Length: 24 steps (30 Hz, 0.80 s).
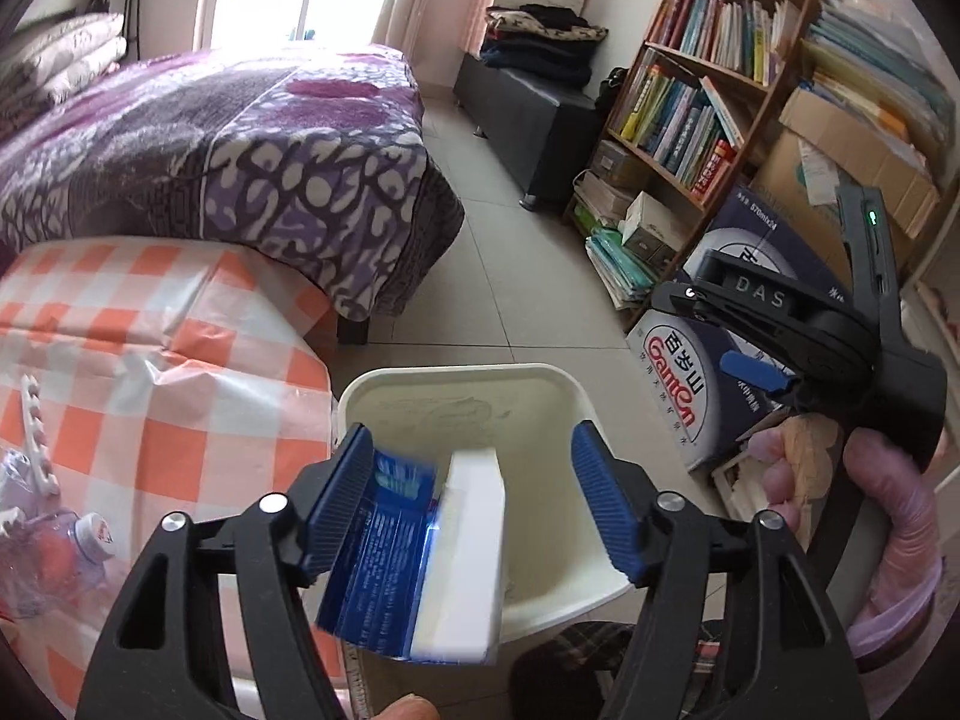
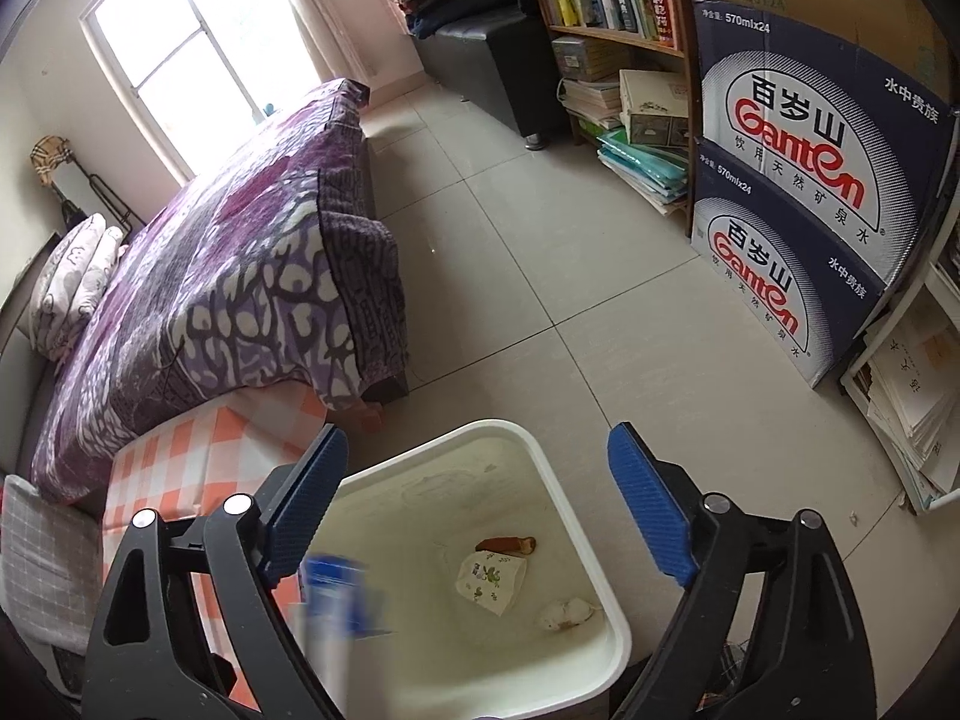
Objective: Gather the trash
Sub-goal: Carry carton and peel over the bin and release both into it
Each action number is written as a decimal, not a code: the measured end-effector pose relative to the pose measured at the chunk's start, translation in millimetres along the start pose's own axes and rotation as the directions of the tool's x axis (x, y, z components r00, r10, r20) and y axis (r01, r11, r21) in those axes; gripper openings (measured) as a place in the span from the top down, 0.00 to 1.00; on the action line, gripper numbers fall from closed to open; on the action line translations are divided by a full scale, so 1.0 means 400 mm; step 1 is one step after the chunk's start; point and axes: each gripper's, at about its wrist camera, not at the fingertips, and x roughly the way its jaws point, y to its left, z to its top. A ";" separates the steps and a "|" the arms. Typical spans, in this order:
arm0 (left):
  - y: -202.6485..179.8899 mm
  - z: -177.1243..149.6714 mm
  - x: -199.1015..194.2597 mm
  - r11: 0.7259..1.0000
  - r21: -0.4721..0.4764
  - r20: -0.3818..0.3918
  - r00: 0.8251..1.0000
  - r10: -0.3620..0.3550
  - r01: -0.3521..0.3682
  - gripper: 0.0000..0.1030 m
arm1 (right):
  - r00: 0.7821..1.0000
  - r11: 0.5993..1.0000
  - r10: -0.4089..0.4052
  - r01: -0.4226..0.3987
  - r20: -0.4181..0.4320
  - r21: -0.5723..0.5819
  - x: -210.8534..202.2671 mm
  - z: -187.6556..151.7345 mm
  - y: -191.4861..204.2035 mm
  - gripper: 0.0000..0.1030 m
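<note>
Bedroom with pale floor tiles, a purple patterned bed point(image 2: 228, 276) on one side and a bookshelf point(image 1: 702, 96) on the other, with two Ganten water cartons point(image 2: 804, 180) stacked beside it. Down on the floor sits one white trash bin point(image 2: 600, 546), right next to a table under an orange-checked cloth point(image 1: 156, 360).

From where I'm sitting, my left gripper point(image 1: 474, 504) hangs over the bin's mouth with its jaws parted. One blue-and-white box point(image 1: 420, 558) is between the pads point(image 1: 342, 492), blurry; it looks to be against the left pad and clear of the right one, so I wouldn't call it gripped. The right wrist view catches the same box as a smear at the bin's near left rim.

My right gripper point(image 2: 480, 510) is spread wide with nothing in it, also above the bin. Inside on the bottom I count three bits: one brown stick-like thing point(image 2: 507, 543), one printed paper wrapper point(image 2: 489, 582) and one crumpled white wad point(image 2: 567, 613).

One crushed plastic bottle point(image 1: 72, 546) lies near the cloth's left edge.
</note>
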 end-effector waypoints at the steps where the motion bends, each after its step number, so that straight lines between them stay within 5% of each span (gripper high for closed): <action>1: 0.002 0.001 0.003 1.000 -0.011 -0.005 1.000 -0.002 0.002 0.34 | 1.000 1.000 -0.004 0.004 0.004 0.000 -0.001 0.001 -0.001 0.15; 14: 0.084 -0.010 -0.022 0.979 -0.032 0.004 0.979 0.202 -0.201 0.24 | 0.993 0.986 -0.092 0.100 0.067 -0.130 0.005 -0.043 0.092 0.07; 20: 0.153 -0.029 -0.040 0.920 0.007 0.004 0.920 0.392 -0.392 0.20 | 0.997 0.981 -0.067 0.071 0.028 -0.182 0.029 -0.092 0.168 0.07; 24: 0.230 -0.046 -0.053 0.853 0.018 -0.030 0.853 0.521 -0.521 0.20 | 0.998 0.969 -0.057 0.059 0.013 -0.240 0.043 -0.129 0.230 0.07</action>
